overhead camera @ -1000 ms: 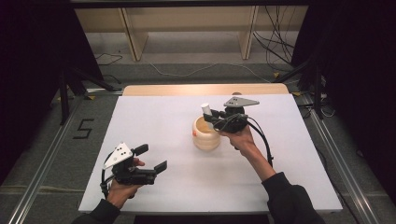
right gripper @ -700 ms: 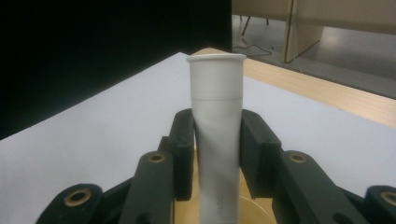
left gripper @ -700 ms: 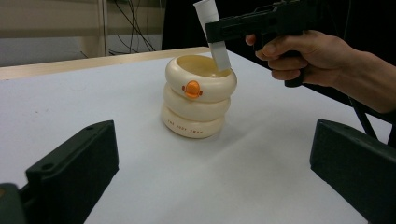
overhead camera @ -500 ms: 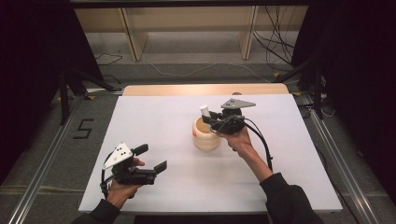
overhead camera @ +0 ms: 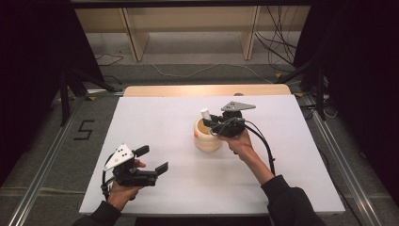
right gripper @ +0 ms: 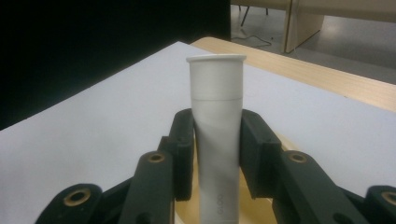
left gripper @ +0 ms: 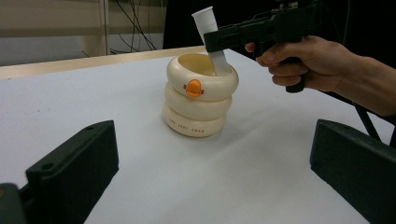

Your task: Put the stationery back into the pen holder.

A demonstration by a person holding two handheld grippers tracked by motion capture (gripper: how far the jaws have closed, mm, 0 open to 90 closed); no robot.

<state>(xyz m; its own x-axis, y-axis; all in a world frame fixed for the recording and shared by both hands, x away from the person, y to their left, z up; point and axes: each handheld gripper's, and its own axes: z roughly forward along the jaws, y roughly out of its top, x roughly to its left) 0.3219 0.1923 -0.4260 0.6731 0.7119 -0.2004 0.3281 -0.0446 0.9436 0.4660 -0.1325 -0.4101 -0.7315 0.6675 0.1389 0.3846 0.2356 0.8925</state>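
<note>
Nearest the person, the left tongs (overhead camera: 153, 160) hover spread wide over the matte white table (overhead camera: 155, 122), holding nothing. Farther in, the right tongs (right gripper: 217, 149) clench a smooth white tube (right gripper: 216, 116), tilted, its lower end inside a glossy cream holder of stacked rings (left gripper: 200, 100).

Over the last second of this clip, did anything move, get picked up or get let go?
Hardly anything changed. The right gripper keeps its jaws shut on the white tube, whose lower end sits tilted inside the cream ringed holder; at most it edged slightly. The left gripper stayed open and idle near the front left of the white table. The holder kept its place.
</note>
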